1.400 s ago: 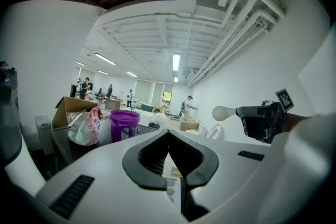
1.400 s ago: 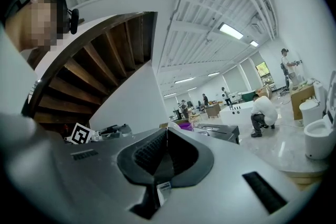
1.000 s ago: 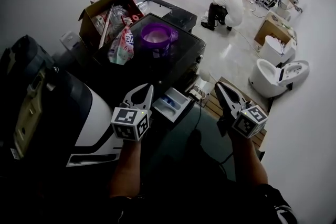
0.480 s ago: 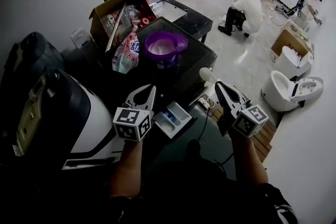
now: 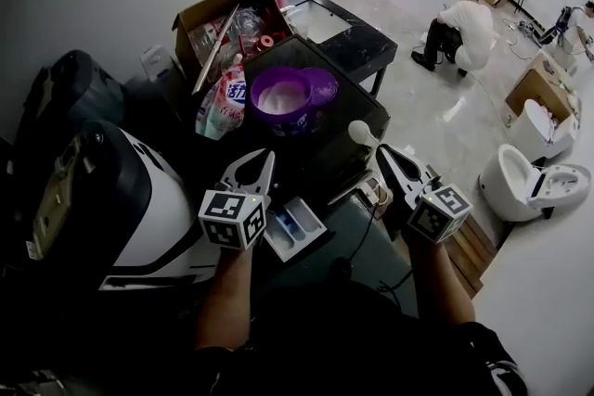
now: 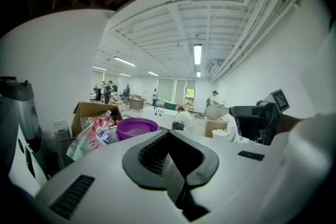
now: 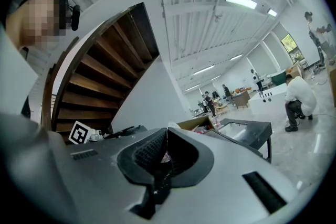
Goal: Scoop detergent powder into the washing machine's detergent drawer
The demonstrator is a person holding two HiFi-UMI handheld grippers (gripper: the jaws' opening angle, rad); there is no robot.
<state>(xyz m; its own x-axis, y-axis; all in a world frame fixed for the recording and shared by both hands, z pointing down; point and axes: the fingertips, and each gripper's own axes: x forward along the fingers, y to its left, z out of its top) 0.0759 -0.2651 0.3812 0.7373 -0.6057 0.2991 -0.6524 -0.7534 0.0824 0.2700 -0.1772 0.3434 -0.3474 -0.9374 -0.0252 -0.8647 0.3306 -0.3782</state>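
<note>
**White scoop at the counter's edge, drawer open below**

White plastic frames the detergent drawer [image 5: 295, 228], which stands pulled out from the dark machine front with its blue compartment uncovered. The left gripper [image 5: 257, 157] hovers just beside the drawer's left edge, its jaws closed together on nothing. The right gripper [image 5: 383, 151] is further right, jaws pinched on the handle of the scoop [image 5: 358, 134]. The scoop's round bowl sits near the front right edge of the black counter [image 5: 357, 102]. Open room lies between the two grippers, above the drawer.

Further back on the counter stands the purple tub [image 5: 282, 97], white powder showing inside its open rim. A detergent bag [image 5: 223, 102] leans just beside the tub's left edge, and a cardboard box [image 5: 223, 19] sits behind the bag.

Beyond the counter's far edge the pale floor [image 5: 436, 107] opens out, with a crouching person [image 5: 464, 25] well apart and a toilet [image 5: 534, 185] at the right.
</note>
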